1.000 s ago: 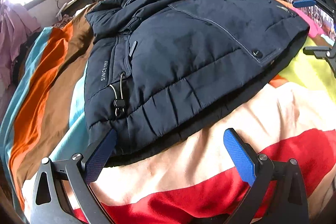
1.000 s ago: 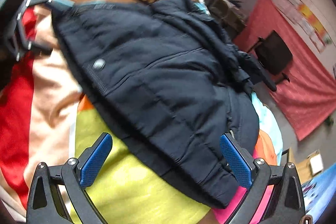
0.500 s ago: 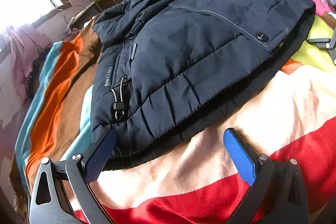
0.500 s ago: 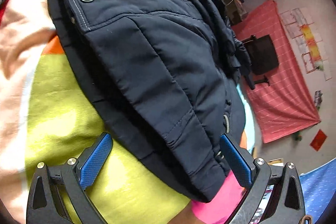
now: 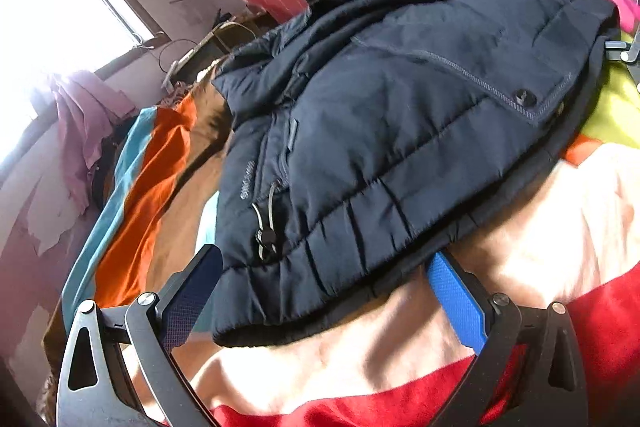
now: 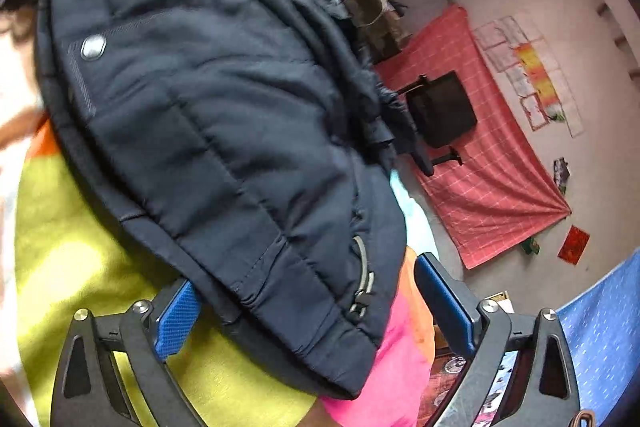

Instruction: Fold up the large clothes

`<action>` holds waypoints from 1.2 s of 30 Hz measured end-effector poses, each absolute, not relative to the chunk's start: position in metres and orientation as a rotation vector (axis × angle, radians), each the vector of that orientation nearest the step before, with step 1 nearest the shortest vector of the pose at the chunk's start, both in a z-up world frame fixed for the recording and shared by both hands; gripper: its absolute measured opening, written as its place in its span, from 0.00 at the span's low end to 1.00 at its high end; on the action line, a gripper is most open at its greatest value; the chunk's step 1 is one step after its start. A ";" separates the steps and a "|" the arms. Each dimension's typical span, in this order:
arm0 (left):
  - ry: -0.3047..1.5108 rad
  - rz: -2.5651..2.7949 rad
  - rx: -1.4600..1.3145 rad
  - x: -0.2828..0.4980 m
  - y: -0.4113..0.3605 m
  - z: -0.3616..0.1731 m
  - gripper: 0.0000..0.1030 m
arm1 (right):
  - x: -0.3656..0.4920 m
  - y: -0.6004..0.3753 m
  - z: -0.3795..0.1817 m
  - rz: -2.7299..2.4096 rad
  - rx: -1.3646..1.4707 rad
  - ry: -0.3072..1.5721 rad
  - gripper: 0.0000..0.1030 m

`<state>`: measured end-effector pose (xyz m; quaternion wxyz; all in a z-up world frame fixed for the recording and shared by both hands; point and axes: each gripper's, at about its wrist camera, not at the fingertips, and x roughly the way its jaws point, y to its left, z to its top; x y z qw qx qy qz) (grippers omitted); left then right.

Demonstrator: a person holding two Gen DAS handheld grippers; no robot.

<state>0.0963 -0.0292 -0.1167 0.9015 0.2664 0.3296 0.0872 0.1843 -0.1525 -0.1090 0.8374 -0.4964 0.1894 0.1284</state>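
Both jaws spread wide: left hand-held gripper [image 5: 320,291] and right hand-held gripper [image 6: 304,303] straddle the jacket [image 5: 400,131] hem. Bite both layers deep, lift evenly.

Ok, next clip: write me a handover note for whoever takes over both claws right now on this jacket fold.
Left claw: open, straddling the hem corner of the navy puffer jacket, near its drawcord toggle. Nothing gripped.
Right claw: open, at the jacket's other hem corner; fabric lies between the pads, not pinched.
The jacket lies bunched and already doubled over on the striped blanket.
Done: a first fold, apparently.
Left: probably close both claws on the hem, then fold it towards the collar and flatten.
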 end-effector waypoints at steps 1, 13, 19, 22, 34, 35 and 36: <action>0.670 0.178 0.546 0.095 -0.029 -0.114 0.93 | 0.184 -0.153 -0.105 0.278 -1.032 0.394 0.87; 0.648 0.089 0.514 0.087 -0.039 -0.101 0.46 | 0.166 -0.141 -0.087 0.362 -0.910 0.352 0.17; 0.647 0.044 0.453 0.088 -0.041 -0.091 0.13 | 0.167 -0.144 -0.074 0.368 -0.821 0.343 0.12; 0.632 0.037 0.392 0.092 -0.038 -0.078 0.08 | 0.166 -0.144 -0.070 0.362 -0.790 0.330 0.11; 0.460 0.036 0.331 0.126 -0.035 0.006 0.03 | 0.193 -0.153 -0.022 0.335 -0.499 0.307 0.07; 0.439 0.035 0.341 0.133 -0.035 0.016 0.03 | 0.200 -0.150 -0.013 0.322 -0.493 0.291 0.07; 0.420 0.035 0.344 0.141 -0.033 0.027 0.03 | 0.206 -0.146 -0.006 0.310 -0.488 0.276 0.07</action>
